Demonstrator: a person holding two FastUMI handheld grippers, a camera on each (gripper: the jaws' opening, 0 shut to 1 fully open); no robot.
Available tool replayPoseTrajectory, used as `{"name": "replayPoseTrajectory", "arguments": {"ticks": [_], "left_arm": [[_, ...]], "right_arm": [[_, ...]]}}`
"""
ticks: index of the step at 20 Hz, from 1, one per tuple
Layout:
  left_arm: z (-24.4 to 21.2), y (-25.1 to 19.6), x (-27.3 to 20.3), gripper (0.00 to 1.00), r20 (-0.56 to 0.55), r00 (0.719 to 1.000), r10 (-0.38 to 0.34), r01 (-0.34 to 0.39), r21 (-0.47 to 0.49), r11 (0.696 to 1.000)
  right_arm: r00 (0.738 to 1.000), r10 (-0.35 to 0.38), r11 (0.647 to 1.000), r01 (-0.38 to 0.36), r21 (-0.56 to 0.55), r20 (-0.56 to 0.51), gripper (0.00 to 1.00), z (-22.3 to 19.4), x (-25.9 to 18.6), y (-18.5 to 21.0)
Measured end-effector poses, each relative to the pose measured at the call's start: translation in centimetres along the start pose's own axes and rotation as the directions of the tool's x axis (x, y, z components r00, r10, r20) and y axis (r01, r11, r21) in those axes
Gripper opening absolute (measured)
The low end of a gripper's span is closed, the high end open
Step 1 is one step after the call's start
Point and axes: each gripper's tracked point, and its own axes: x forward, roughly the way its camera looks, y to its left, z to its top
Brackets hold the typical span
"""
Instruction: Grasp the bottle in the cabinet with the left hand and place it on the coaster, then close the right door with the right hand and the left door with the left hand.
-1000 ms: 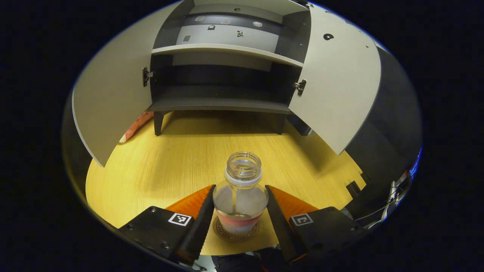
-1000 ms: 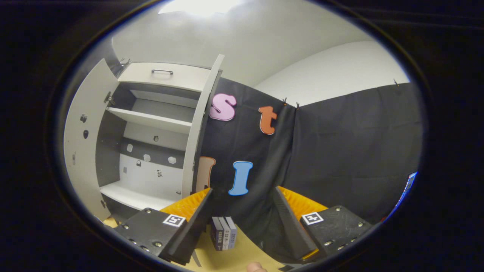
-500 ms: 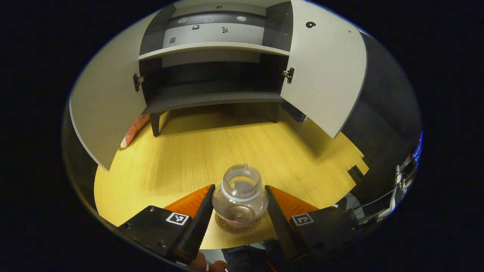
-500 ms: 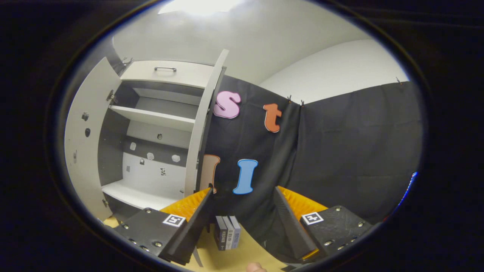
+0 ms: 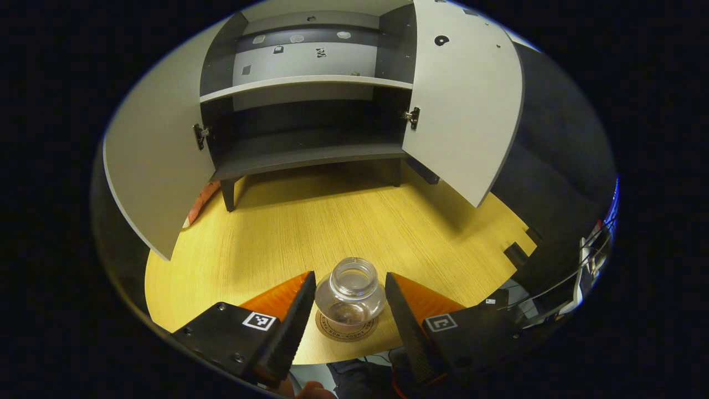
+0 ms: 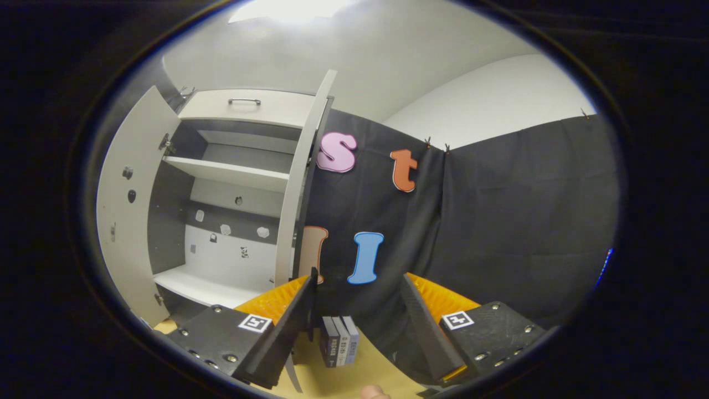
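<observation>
A clear, capless glass bottle (image 5: 350, 291) stands upright on a round brown coaster (image 5: 347, 331) near the front edge of the table. My left gripper (image 5: 349, 275) hovers above and around it, open, with a gap between each finger and the glass. Behind it stands the cabinet (image 5: 310, 149) with its left door (image 5: 160, 155) and right door (image 5: 465, 111) both swung wide and bare shelves inside. In the right gripper view, my right gripper (image 6: 360, 274) is open and holds nothing. It sits to the right of the cabinet (image 6: 221, 172), facing the edge of the right door (image 6: 296, 188).
The wooden table (image 5: 310, 233) stretches from the coaster to the cabinet. A small dark block (image 5: 515, 255) lies by the table's right edge. A row of small dark boxes (image 6: 339, 348) stands ahead of the right gripper. A drawer with a handle (image 6: 243, 102) tops the cabinet.
My left gripper has let go of the bottle and risen up and back; the bottle stays on the coaster. The right gripper has drifted only slightly.
</observation>
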Motion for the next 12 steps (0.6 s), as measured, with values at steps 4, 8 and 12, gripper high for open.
{"name": "replayPoseTrajectory", "arguments": {"ticks": [4,8,12], "left_arm": [[1.2,0.5,-0.5,0.83,0.018,1.000,0.015,-0.014,-0.032,0.999],[3.5,0.7,-1.3,0.82,0.057,0.998,0.016,-0.014,-0.038,0.999],[7.9,0.9,-2.9,0.83,0.144,0.989,0.020,-0.014,-0.042,0.999]], "right_arm": [[1.000,-0.005,1.000,0.005,0.008,-0.001,0.96,-0.2,-0.1,-0.3],[1.000,-0.009,1.000,0.010,0.014,-0.005,0.94,-0.4,0.1,-0.5],[1.000,-0.017,1.000,0.017,0.014,-0.006,0.96,-0.5,0.0,-0.7]]}}
